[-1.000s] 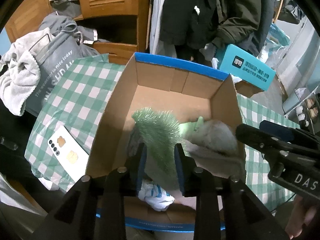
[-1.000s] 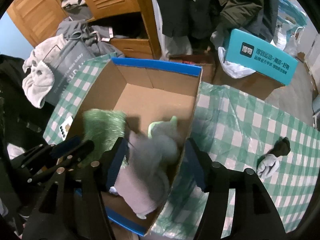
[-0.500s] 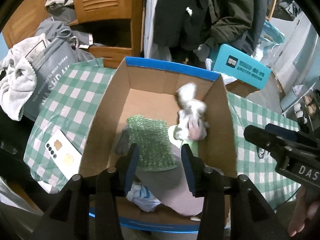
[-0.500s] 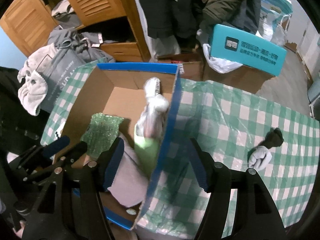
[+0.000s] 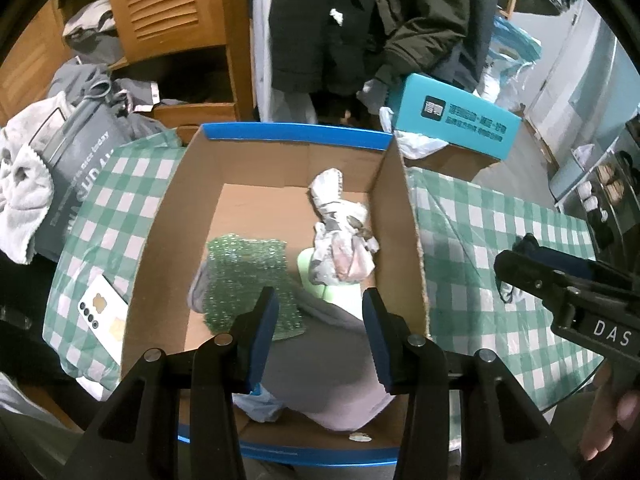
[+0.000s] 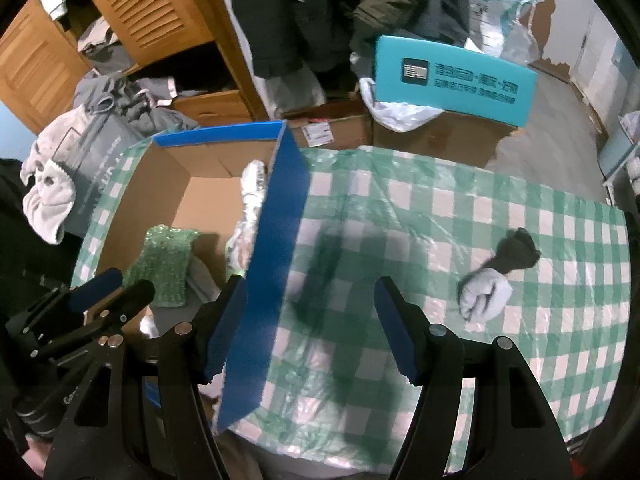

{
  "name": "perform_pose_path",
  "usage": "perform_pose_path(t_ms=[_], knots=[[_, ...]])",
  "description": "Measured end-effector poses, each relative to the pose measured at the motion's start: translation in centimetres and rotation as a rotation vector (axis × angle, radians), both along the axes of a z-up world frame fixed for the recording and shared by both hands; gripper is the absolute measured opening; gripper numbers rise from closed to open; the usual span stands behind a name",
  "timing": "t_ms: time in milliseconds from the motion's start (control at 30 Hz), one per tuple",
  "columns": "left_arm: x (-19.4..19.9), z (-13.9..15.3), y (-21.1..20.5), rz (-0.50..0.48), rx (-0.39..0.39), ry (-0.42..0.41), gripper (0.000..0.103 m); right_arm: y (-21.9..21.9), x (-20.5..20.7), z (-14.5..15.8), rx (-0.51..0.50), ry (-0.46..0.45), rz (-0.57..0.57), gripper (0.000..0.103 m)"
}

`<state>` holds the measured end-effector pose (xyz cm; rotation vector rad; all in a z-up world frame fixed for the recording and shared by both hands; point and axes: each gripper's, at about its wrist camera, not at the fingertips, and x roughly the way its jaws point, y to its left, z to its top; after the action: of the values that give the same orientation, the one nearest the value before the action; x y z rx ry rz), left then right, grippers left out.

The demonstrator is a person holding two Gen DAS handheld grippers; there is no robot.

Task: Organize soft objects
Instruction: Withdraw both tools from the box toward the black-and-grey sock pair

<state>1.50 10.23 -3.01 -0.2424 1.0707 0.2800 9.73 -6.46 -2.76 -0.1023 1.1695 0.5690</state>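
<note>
bench (image 6: pixel 440 208): green-white check cover | cardboard box (image 5: pixel 160 240) at left | phone (image 5: pixel 102 314) beside box | dark-and-white sock bundle (image 6: pixel 496 276) at right

— What is the cardboard box (image 6: pixel 280 216) hiding in the right wrist view?
— Its blue wall is covering most of the patterned bundle (image 6: pixel 252 184) and the grey cloth (image 6: pixel 200 276).
— And from the left wrist?
— The gripper's own fingers are blocking the near part of that cloth; the white phone (image 5: pixel 102 316) is lying partly tucked behind the box wall.
</note>
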Motion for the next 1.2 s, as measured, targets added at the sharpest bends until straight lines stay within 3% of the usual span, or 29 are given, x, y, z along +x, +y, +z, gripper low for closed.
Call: perform_pose_path(t_ms=[1000, 1133, 1200], knots=[[3.8, 0.0, -9.5, -0.181, 0.054, 0.03, 0.045, -12.5, 2.7, -1.6, -0.012, 0.041, -0.2, 0.071], [4.2, -0.1, -10.9, -0.203, 0.072, 0.03, 0.057, -14.0, 3.0, -2.1, -0.016, 0.051, -0.222, 0.071], [4.5, -0.2, -11.9, -0.222, 0.091, 0.026, 0.057, -14.8, 3.1, -2.4, -0.017, 0.057, -0.235, 0.071]])
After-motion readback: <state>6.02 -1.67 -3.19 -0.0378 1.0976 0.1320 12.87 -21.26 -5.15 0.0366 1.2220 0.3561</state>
